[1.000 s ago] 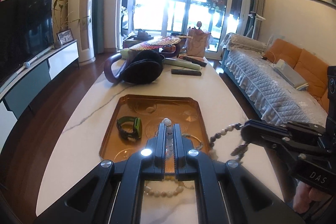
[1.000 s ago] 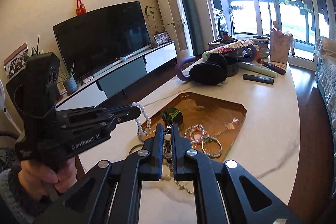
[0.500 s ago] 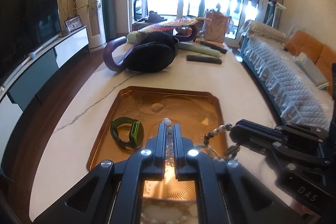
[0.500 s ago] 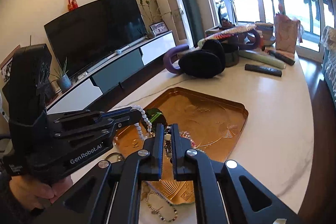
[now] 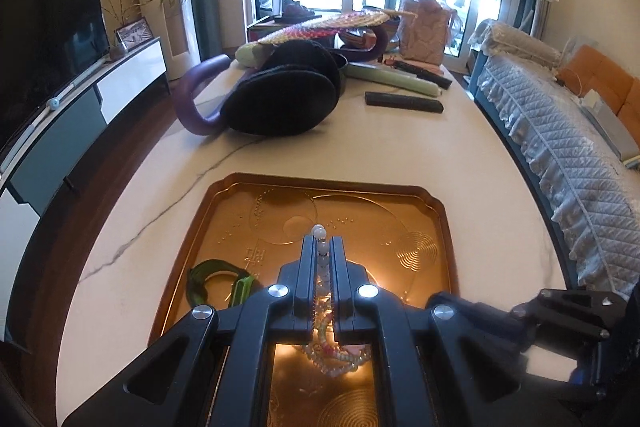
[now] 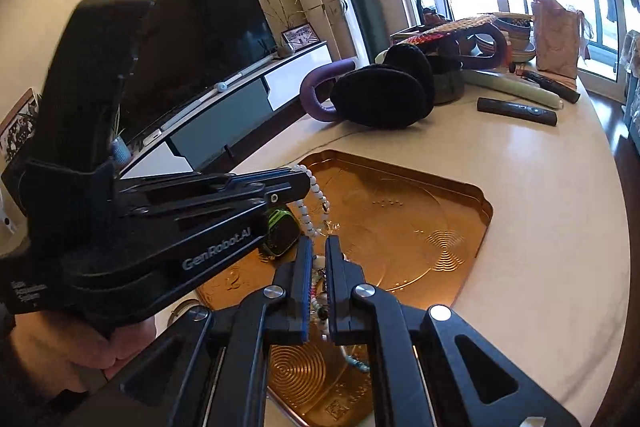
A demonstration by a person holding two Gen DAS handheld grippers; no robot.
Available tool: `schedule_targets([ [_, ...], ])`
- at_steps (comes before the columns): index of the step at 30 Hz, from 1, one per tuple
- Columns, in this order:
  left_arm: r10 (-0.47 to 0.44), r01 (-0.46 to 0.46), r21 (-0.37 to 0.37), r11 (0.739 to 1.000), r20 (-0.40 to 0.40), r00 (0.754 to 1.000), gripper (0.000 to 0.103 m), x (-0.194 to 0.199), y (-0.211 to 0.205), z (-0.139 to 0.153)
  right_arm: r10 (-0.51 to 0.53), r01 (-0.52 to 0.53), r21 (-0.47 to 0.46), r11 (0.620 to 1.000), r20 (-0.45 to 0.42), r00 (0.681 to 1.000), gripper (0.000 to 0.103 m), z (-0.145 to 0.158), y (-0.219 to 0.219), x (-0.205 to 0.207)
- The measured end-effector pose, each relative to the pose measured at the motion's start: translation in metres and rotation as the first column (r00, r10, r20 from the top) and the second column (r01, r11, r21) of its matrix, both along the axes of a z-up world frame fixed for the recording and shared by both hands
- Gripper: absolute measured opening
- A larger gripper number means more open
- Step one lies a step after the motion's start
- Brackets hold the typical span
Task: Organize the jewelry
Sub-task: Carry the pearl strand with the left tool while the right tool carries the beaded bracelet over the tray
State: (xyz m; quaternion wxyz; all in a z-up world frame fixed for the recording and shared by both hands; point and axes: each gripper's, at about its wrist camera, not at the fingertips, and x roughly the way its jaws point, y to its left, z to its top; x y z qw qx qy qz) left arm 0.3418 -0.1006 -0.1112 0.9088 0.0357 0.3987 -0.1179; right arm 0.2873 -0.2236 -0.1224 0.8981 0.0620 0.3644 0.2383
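Observation:
A gold tray (image 5: 360,211) (image 6: 400,203) lies on the pale marble table. My left gripper (image 5: 321,241) (image 6: 302,179) hovers over the tray's near half, shut on a strand of white beads (image 5: 319,230) (image 6: 316,199) that hangs from its tip. Just beside it, over the same end of the tray, my right gripper (image 6: 318,243) is shut on a darker bead strand (image 6: 320,311). A green watch (image 5: 218,281) (image 6: 280,229) lies in the tray's near left corner. More bead bracelets (image 5: 332,353) are heaped in the tray under the fingers.
Black earmuffs on a purple band (image 5: 280,99) and a dark remote (image 5: 404,102) lie beyond the tray, with a woven fan and a bag further back. A covered sofa (image 5: 560,131) runs along the right, a TV cabinet (image 5: 80,115) along the left. A person's hand (image 6: 120,343) holds the left gripper.
Both grippers have moved forward and down with their bead strands, from the table's near edge to over the tray. The right gripper has come in close beside the left one.

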Motion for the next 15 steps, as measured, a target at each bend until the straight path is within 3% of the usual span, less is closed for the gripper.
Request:
schedule_targets([
  [3, -0.005, 0.007, 0.044, 0.999, -0.032, 0.999, 0.006, 0.01, -0.004, -0.014, -0.011, 0.011, 0.004, 1.0, -0.031, 0.999, 0.006, -0.006, -0.005, 0.005],
  [15, -0.01, 0.012, 0.02, 1.0, -0.093, 0.996, 0.006, 0.021, -0.014, -0.038, -0.028, 0.026, -0.013, 1.0, -0.104, 0.994, 0.006, -0.027, -0.002, 0.014],
])
